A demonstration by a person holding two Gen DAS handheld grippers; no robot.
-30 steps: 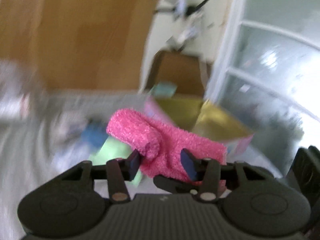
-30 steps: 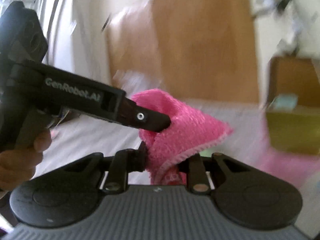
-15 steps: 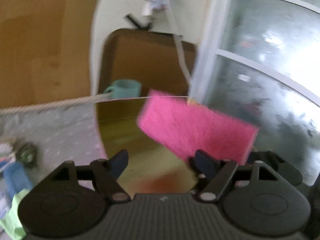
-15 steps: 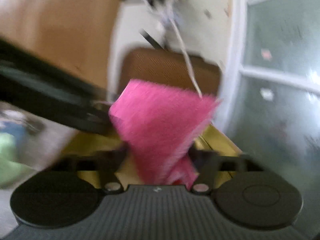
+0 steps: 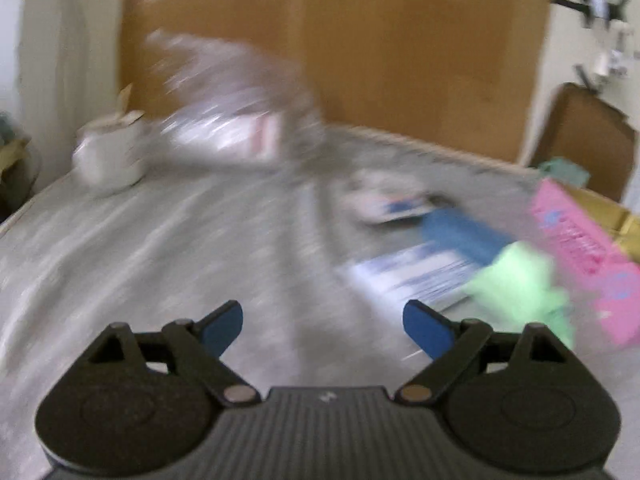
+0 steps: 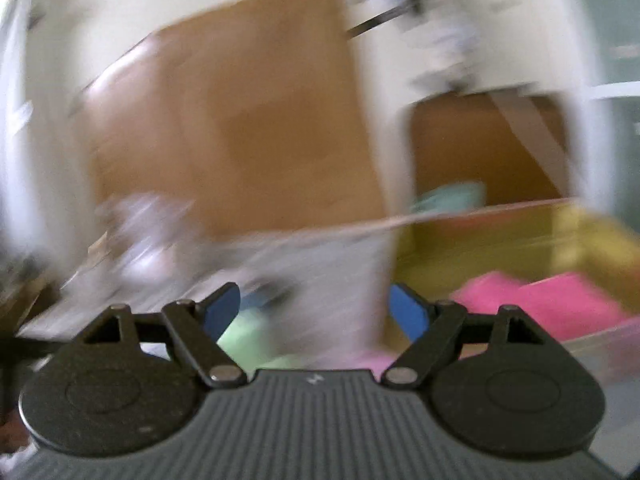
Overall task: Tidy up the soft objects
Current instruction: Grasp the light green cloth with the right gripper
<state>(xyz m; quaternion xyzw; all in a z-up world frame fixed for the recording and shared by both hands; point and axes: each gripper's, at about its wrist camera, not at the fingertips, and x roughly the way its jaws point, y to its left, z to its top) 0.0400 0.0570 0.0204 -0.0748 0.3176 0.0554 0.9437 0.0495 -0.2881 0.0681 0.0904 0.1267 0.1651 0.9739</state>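
**Both grippers empty over the bed; pink cloth lying in the box at right.**

Largest first, I see a grey bed point(image 5: 168, 240) filling the left wrist view, backed by a brown board point(image 5: 400, 48) on the far side. At right stands an open box point(image 6: 576, 236) with a yellow inside and pink outer wall; in it lies the pink cloth point(image 6: 560, 308), folded, touching neither gripper. Just left of the box on the bed lie a green cloth point(image 5: 516, 284) and, beyond it, a blue cloth point(image 5: 460, 232); blur hides their edges. My left gripper point(image 5: 322, 326) has its jaws opening, nothing between them. My right gripper point(image 6: 315, 310) has its jaws spread wide, likewise empty.
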